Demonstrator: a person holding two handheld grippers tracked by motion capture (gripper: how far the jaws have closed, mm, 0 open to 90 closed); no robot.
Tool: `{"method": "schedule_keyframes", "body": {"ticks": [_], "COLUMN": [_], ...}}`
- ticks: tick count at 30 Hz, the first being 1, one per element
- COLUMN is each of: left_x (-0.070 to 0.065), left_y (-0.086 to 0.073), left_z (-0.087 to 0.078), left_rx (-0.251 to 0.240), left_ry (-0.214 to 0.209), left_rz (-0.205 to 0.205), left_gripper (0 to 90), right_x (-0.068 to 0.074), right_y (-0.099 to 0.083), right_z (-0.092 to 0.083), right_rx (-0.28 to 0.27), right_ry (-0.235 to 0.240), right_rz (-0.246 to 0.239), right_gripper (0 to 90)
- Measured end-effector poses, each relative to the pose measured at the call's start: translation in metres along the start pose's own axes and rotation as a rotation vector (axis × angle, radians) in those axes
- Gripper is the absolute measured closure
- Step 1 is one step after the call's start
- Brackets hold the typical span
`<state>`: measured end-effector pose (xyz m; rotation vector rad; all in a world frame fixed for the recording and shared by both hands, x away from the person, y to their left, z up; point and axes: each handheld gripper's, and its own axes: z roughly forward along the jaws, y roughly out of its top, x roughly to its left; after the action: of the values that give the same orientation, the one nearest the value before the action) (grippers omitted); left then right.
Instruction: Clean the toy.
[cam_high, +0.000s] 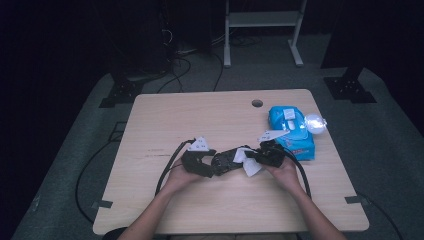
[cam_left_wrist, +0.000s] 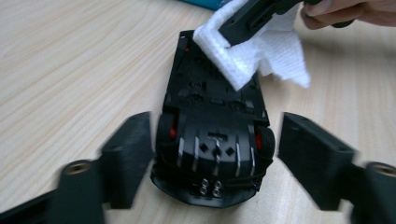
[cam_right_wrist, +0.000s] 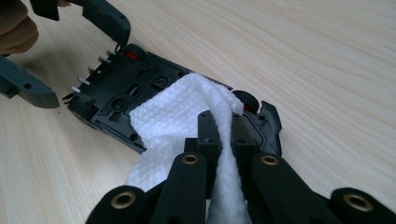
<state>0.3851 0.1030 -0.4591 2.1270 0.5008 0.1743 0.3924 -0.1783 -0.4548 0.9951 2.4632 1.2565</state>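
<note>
A black toy car (cam_left_wrist: 212, 135) lies upside down near the middle of the desk (cam_high: 165, 115), its underside and wheels facing up. A white wipe (cam_right_wrist: 187, 116) is draped over one end of it, pinched tight in the closed jaws of the right gripper (cam_right_wrist: 217, 130), which press the cloth against the car's underside. The left gripper (cam_left_wrist: 212, 154) sits at the car's other end with its jaws spread wide on either side of the body, not touching it. Farther off, toward the desk's right edge, lies a blue pack of wipes (cam_high: 292, 132).
</note>
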Motion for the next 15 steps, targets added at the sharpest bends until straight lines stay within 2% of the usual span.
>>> {"method": "schedule_keyframes", "body": {"ticks": [5, 11, 13, 15], "left_x": [-0.003, -0.004, -0.003, -0.002], "left_y": [-0.001, -0.003, -0.003, -0.004], "left_z": [0.012, 0.019, 0.019, 0.019], "left_rx": [0.041, 0.08, 0.096, 0.092], "left_ry": [0.033, 0.055, 0.067, 0.064], "left_rz": [0.033, 0.044, 0.06, 0.056], "left_gripper": [14.6, 14.6, 17.3, 17.2], "right_x": [0.002, 0.005, 0.007, 0.009], "right_y": [-0.003, -0.004, -0.004, -0.003], "right_z": [0.001, 0.002, 0.003, 0.004], "right_rx": [0.006, 0.002, 0.0, -0.001], "right_ry": [0.008, 0.018, 0.027, 0.039], "right_rz": [0.007, 0.01, 0.008, 0.009], "right_gripper": [86.1, 86.1, 86.1, 86.0]}}
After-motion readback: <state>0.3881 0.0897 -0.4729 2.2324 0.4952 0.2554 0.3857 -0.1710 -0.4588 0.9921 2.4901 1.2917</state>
